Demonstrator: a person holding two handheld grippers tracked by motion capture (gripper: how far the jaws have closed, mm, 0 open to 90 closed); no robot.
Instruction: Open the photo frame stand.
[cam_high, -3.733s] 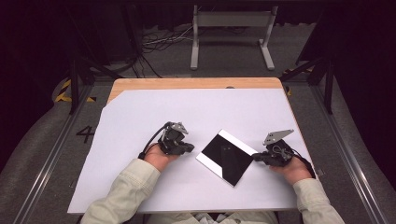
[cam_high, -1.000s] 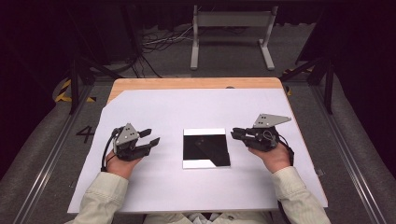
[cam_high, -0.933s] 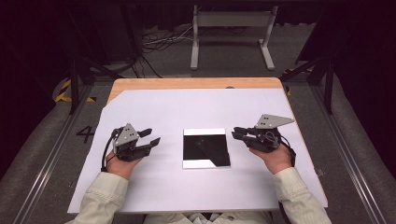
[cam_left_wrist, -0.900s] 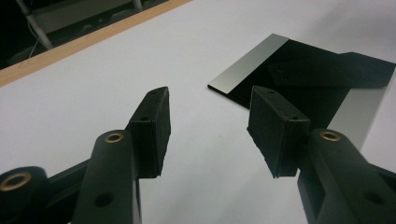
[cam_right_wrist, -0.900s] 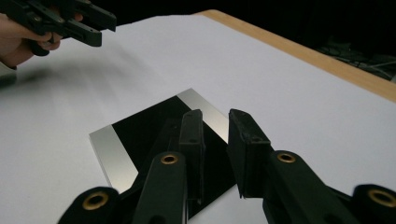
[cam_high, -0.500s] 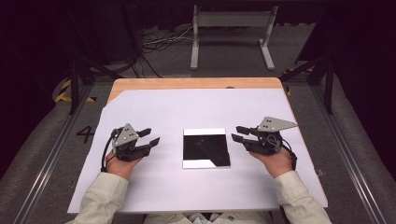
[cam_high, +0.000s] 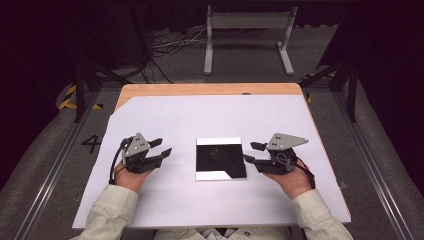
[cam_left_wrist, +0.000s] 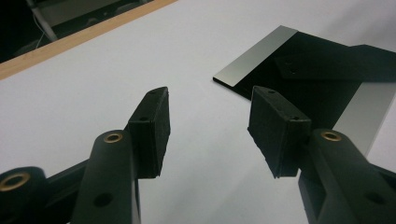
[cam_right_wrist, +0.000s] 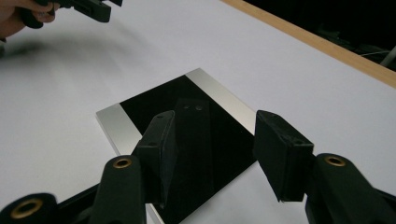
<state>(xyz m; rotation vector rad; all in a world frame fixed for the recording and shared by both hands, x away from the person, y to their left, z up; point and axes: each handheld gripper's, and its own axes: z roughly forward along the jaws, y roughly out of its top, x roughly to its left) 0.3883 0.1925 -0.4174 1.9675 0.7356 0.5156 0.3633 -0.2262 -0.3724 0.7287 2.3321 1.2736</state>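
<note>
At centre of the high view, a bit below mid-frame, lies the black square plate, flat on the white table sheet, w/ a pale silvery strip along its upper and lower edges. Its glossy face mirrors dark shapes.

Right gripper sits just right of the plate, tips pointing left at its right edge; one lower tip looks at or just over that edge, contact can't be told. Its jaws have just been opening and now stand spread, nothing pinched. Right gripper view: the two black pads rise from the bottom w/ the plate seen between and beyond them, lying free on the sheet.

Left gripper is in the left-centre of the high view, clearly apart from the plate, tips pointing right toward it. Jaws spread wide, empty. Left gripper view: plate in the upper right, beyond the pads, untouched.

Wooden table edge shows past the sheet at the far side.
</note>
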